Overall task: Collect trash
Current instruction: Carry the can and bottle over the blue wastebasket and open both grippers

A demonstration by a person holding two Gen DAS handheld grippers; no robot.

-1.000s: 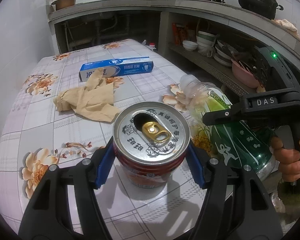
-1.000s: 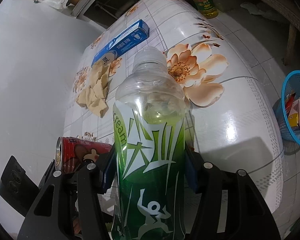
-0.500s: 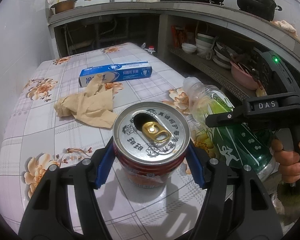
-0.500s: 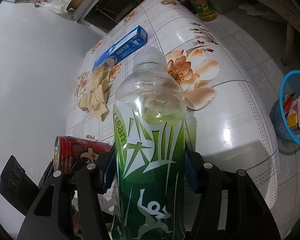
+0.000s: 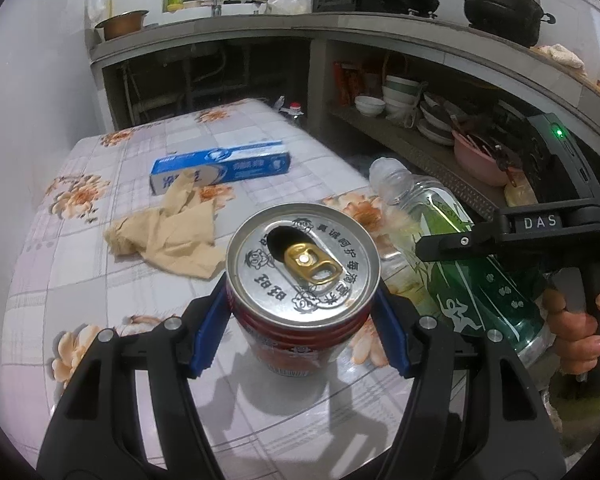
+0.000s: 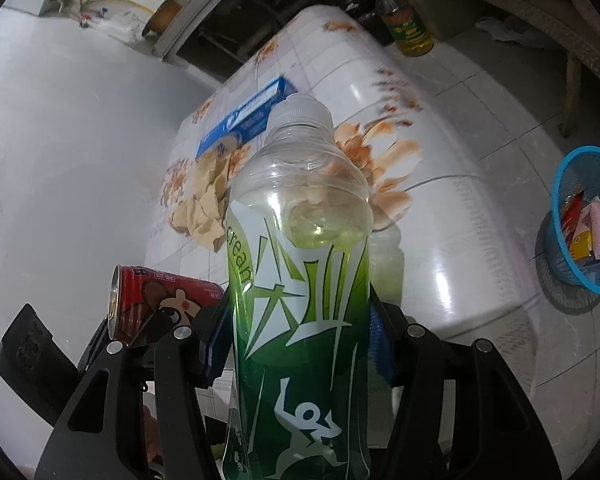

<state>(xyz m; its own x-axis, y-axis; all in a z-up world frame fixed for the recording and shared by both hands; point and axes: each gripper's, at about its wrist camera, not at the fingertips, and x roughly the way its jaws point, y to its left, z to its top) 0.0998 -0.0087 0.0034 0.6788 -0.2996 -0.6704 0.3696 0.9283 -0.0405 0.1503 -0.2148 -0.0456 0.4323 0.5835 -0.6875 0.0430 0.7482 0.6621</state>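
Note:
My left gripper (image 5: 302, 322) is shut on an opened red drink can (image 5: 303, 276) and holds it upright above the flowered table (image 5: 80, 280). My right gripper (image 6: 300, 344) is shut on a green-labelled plastic bottle (image 6: 300, 280), held above the table's near right edge; the bottle also shows in the left wrist view (image 5: 460, 264), to the right of the can. The can also shows in the right wrist view (image 6: 160, 300), left of the bottle. A crumpled tan paper (image 5: 168, 236) and a blue toothpaste box (image 5: 224, 166) lie on the table beyond the can.
A blue mesh basket (image 6: 580, 220) with wrappers stands on the floor right of the table. An oil bottle (image 6: 406, 26) stands on the floor past the far end. Kitchen shelves with bowls (image 5: 400, 100) run along the right. A white wall borders the table's left.
Both grippers have risen and drawn back from the table with the can and the bottle in them; the paper and the box look farther away.

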